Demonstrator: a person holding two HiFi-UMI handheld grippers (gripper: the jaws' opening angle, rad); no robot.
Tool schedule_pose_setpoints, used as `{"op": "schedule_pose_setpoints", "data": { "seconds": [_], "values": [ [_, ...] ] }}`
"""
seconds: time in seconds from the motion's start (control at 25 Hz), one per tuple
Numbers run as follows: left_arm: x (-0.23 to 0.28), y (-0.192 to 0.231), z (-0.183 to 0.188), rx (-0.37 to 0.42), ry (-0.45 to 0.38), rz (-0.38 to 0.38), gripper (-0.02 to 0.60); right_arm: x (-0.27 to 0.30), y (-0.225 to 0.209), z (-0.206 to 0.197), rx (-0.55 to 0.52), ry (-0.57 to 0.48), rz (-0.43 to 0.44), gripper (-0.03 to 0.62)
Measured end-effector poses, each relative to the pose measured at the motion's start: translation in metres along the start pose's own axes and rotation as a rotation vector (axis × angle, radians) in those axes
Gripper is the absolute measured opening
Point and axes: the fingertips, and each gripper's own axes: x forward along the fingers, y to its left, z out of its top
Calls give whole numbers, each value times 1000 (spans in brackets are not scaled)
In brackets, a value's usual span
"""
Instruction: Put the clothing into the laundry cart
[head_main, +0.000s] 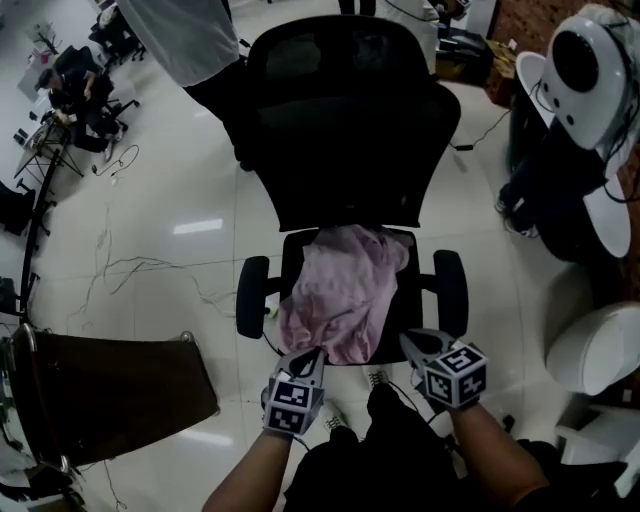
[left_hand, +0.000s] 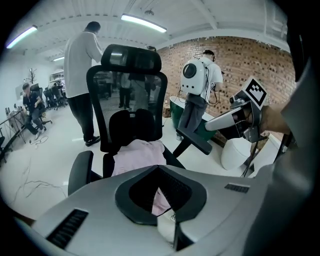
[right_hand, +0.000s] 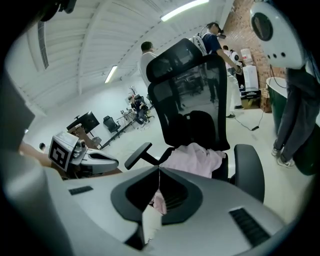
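Both grippers are low in front of the chair (head_main: 340, 120) here. The left gripper (head_main: 311, 353) has its jaws pressed tip to tip, nothing pinched between them, and the right gripper (head_main: 410, 339) is closed just the same, also empty. The pink garment (head_main: 345, 295) lies crumpled on the seat straight ahead of both, its front edge hanging down just beside the left gripper's tips. The cart (head_main: 120, 390) stands off to the left of the left gripper, well apart from the garment.

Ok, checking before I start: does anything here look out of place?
Yes: a pink garment lies crumpled on the seat of the office chair, hanging over its front edge; odd place for laundry.
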Motion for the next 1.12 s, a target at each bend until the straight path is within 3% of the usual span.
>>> {"op": "schedule_pose_setpoints", "data": {
  "seconds": [0.24,0.52,0.64,0.72,0.84,0.92,1.12],
  "values": [
    [56,8,3,-9,77,14,0,20,-26,6,27,27,30,18],
    [139,27,18,-9,109,19,3,50,-69,3,84,37,50,26],
    [167,40,19,-6,129,20,100,60,-81,1,100,39,54,28],
    [185,46,19,-4,140,22,106,67,-89,1,102,35,57,32],
    [211,56,20,8,143,28,160,75,-99,5,109,20,64,89],
    [227,62,21,12,136,35,186,78,-102,5,107,10,76,89],
    [269,73,10,-8,182,27,338,80,-107,-2,102,5,93,112]
  ]
}}
